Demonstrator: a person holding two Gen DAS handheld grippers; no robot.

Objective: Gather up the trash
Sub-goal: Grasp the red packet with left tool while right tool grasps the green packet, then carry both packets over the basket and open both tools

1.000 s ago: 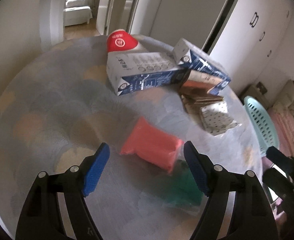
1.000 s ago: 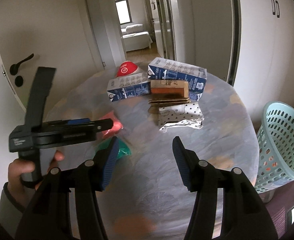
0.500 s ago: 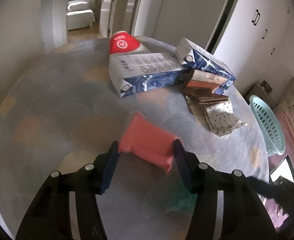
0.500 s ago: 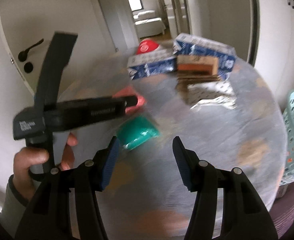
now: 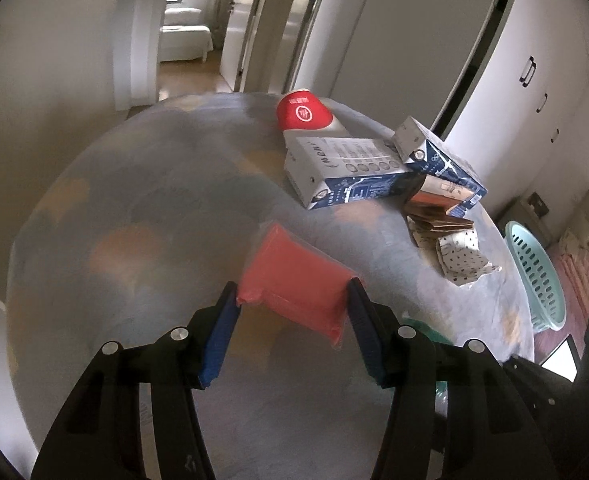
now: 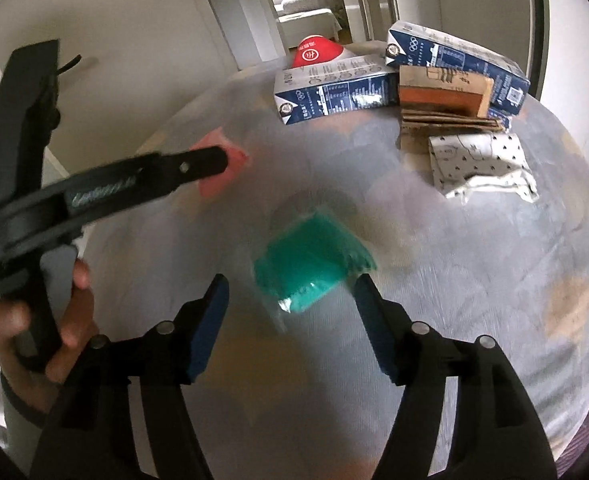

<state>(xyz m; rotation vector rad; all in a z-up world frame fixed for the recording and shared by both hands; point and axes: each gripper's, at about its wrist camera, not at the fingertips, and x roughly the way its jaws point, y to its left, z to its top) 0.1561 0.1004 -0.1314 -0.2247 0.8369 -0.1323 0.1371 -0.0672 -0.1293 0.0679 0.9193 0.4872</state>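
Left hand-held gripper (image 5: 292, 300) clamps the soft, light red pouch (image 5: 294, 282) by its edges (squashy, slippery film), right hand-held gripper (image 6: 290, 300) has just been opening, jaws wide around the green pouch (image 6: 310, 260) without pressing it.

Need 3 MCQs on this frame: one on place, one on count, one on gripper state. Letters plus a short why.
1. Where is the mint basket?
A. on the table
B. beside the table, off its edge
C. under the cartons

2. How many blue-and-white cartons lie on the table?
A. one
B. two
C. four

3. The left gripper is:
A. closed on the pink packet
B. wide open over nothing
C. holding a carton

Key: 1 B, it sits beyond the table rim; 2 B, a near carton and a far carton; 3 A, both pads press the packet's ends.
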